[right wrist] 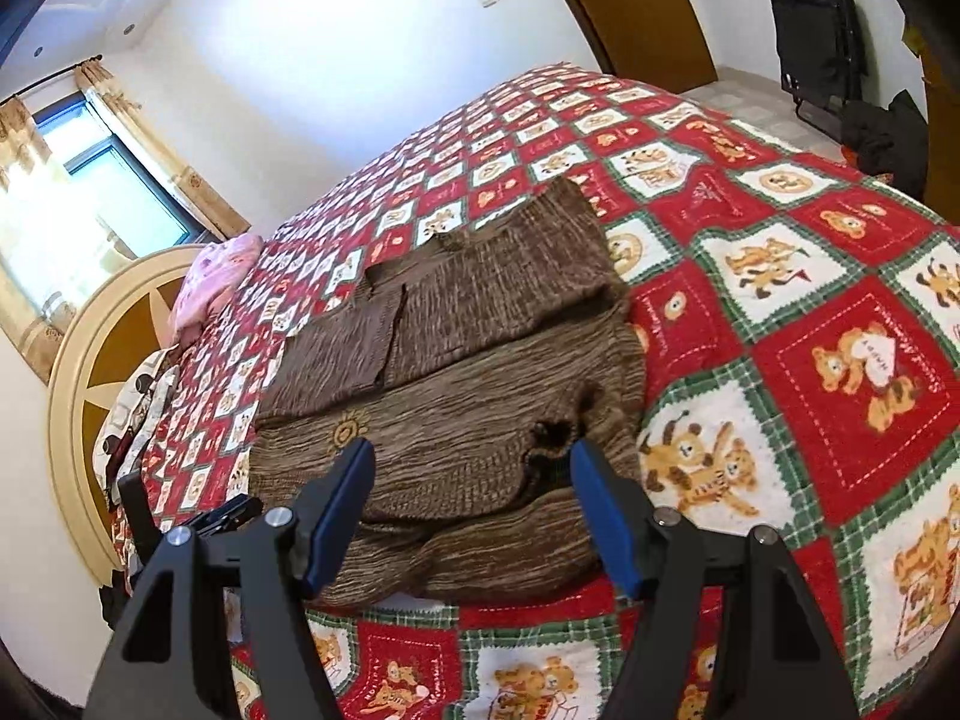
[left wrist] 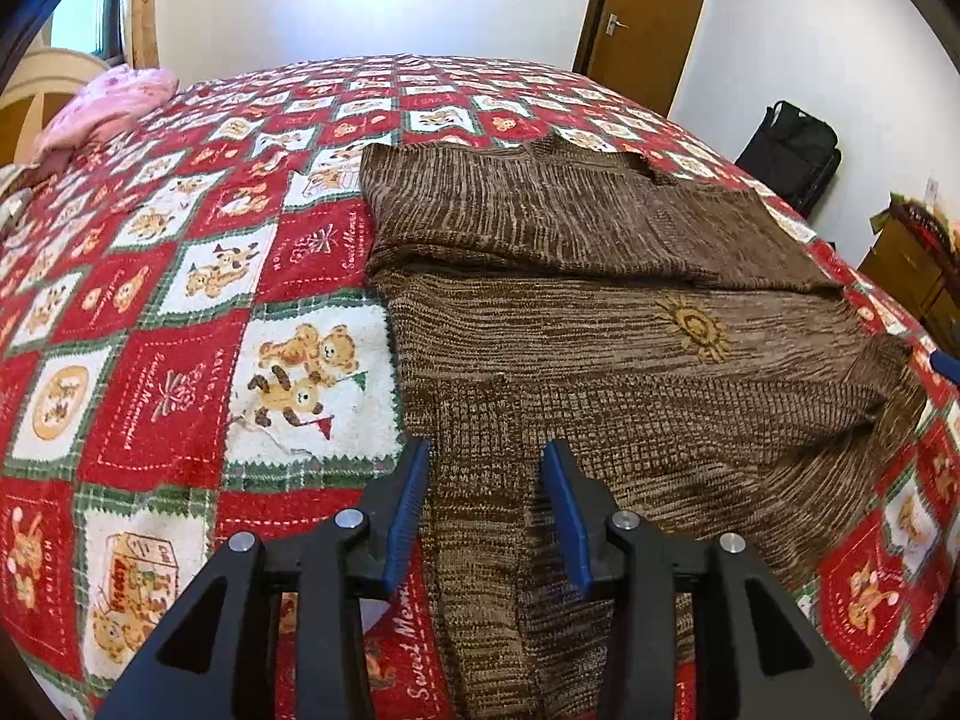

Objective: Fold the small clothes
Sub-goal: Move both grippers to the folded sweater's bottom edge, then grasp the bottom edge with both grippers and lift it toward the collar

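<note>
Left wrist view: brown knit sweater (left wrist: 600,312) lies on the teddy-bear patchwork bedspread (left wrist: 168,372), partly folded. The far part is doubled over toward me and its edge crosses the body above the embroidered sun motif (left wrist: 693,330). A sleeve (left wrist: 486,540) runs down toward the camera, straight between the blue pads (left wrist: 408,516) of my left gripper (left wrist: 486,450). Jaws stand part open, one pad on each side of the sleeve; I can't see them pinching the knit, so I read it as released, not gripping. A blue tip of the other gripper shows at the right edge. Pink cloth (left wrist: 108,102) sits well apart, at the far corner of the bed.

Right wrist view: right gripper (right wrist: 471,450) is wide open and holds nothing, hovering over the near edge of the sweater (right wrist: 456,360). The neck opening (right wrist: 555,435) lies just beyond its right pad. The sun motif (right wrist: 348,426) is by the left pad. The left gripper's black frame (right wrist: 222,516) is low at left.

My read: mid-fold, sleeve step. The sleeve hangs outside the body's outline. Next move needs the left jaws to close on the sleeve near its end, lift it, carry it across the body, lay it flat. The right can pin the body so the knit doesn't drag. Risk: loose knit bunches, or the pads catch a second layer.
</note>
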`<state>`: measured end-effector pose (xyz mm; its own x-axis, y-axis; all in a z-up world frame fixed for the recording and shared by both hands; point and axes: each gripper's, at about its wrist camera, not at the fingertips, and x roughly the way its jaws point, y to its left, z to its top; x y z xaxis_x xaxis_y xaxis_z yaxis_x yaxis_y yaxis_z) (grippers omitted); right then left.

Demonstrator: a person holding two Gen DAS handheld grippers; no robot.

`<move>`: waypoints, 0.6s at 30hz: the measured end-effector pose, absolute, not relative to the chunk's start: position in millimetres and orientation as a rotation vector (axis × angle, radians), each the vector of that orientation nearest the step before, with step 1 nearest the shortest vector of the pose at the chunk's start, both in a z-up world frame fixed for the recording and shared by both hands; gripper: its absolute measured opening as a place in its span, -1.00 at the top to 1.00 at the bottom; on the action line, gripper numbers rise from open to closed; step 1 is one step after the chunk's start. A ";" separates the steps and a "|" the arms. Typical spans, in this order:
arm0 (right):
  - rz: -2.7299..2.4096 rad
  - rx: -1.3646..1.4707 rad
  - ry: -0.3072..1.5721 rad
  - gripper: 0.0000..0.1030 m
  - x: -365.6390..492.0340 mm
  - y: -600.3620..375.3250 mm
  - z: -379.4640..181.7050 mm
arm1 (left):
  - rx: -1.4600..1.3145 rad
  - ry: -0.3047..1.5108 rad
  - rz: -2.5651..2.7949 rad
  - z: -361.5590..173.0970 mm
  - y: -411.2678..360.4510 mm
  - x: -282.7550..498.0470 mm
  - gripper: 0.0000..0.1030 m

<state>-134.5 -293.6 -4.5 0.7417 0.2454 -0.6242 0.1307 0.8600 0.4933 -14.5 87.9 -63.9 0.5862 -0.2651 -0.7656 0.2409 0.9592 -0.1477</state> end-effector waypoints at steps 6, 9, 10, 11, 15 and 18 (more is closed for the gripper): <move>-0.017 0.471 0.732 -0.38 -136.6 -306.3 0.5 | 0.001 0.854 -0.257 -66.4 81.2 -21.2 0.53; -0.096 0.360 0.738 -0.38 -138.3 -316.7 5.8 | -0.068 0.863 -0.291 -65.1 87.4 -21.2 0.80; -0.101 0.329 0.753 -0.38 -137.4 -318.9 5.1 | -0.070 0.862 -0.290 -64.5 87.4 -20.8 0.80; -0.101 0.292 0.776 -0.38 -135.3 -320.0 3.6 | -0.058 0.857 -0.289 -63.4 86.0 -21.2 0.80; -0.036 0.153 0.833 -0.38 -124.0 -309.2 -5.5 | -0.031 0.812 -0.316 -53.4 78.0 -28.6 0.81; 0.054 -0.006 0.876 -0.27 -111.6 -288.0 -16.6 | -0.055 0.810 -0.352 -47.7 76.1 -28.6 0.82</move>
<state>-111.6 -288.0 -16.6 0.6392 0.0444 -0.7678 -0.0496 0.9986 0.0165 -28.6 76.1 -47.7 0.6352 -0.3285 -0.6990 0.2866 0.9407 -0.1816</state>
